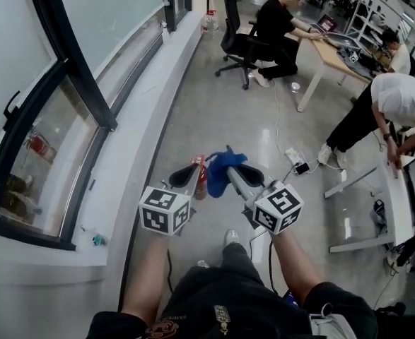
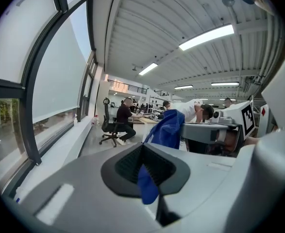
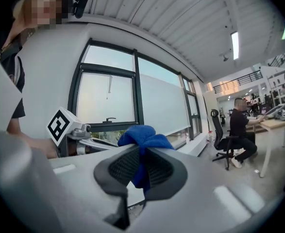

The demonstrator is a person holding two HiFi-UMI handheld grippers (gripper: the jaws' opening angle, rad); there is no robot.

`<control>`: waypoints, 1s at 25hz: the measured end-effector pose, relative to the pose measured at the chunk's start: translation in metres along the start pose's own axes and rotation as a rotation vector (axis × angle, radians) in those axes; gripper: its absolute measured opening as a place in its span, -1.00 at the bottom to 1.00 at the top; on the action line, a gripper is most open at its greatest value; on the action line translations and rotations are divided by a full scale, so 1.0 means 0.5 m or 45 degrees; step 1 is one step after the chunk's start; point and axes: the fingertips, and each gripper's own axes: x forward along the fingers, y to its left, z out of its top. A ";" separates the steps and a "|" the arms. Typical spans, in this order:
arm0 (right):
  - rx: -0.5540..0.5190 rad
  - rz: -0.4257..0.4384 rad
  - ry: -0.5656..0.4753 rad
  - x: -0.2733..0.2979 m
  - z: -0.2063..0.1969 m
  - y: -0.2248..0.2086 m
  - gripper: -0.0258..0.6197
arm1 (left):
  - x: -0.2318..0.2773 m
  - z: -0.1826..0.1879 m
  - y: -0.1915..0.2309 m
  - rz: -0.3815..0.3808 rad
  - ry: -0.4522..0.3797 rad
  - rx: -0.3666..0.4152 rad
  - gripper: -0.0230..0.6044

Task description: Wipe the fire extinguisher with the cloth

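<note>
Between the fingers of the left gripper (image 2: 144, 165) sat a thin corner of the crumpled blue fabric cloth (image 1: 225, 162), with the fingers shut tight on it. The right gripper (image 3: 141, 165) had its fingers clamped on a thicker bunch of the same cloth. Its pads were held slightly apart by the wad, and a fold stuck out past the tips.

Both grippers were side by side and close together, pointing away from the person and about level, with the cloth spanning the short gap between them.

The small red cylindrical fire extinguisher (image 1: 201, 179) was down on the glossy grey floor (image 1: 214, 104). In the head view it showed between the two grippers, partly hidden behind the left one. Neither gripper view showed it, only the window and the office, so I read the cloth as clear of it, with no wiping contact.

Step, as I judge it: cloth secured two-handed and carried above the target, with the wipe itself not under way.

Next move calls for:
- tipping both grippers down and lowering them together
- keeping both grips closed so the span stays taut
- laying the span against the cylinder body and dragging it along or around

The extinguisher is free-standing and no gripper is spare to steady it, so pressure should be light and square-on or it could tip.
</note>
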 end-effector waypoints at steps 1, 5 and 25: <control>-0.006 -0.007 -0.007 -0.004 0.014 0.009 -0.82 | -0.009 0.012 -0.006 -0.012 -0.012 0.009 -0.91; -0.037 -0.021 -0.035 -0.019 0.059 0.040 -0.82 | -0.038 0.055 -0.030 -0.047 -0.058 0.054 -0.91; -0.043 -0.022 -0.083 -0.048 0.095 0.087 -0.82 | -0.092 0.103 -0.067 -0.064 -0.145 0.118 -0.91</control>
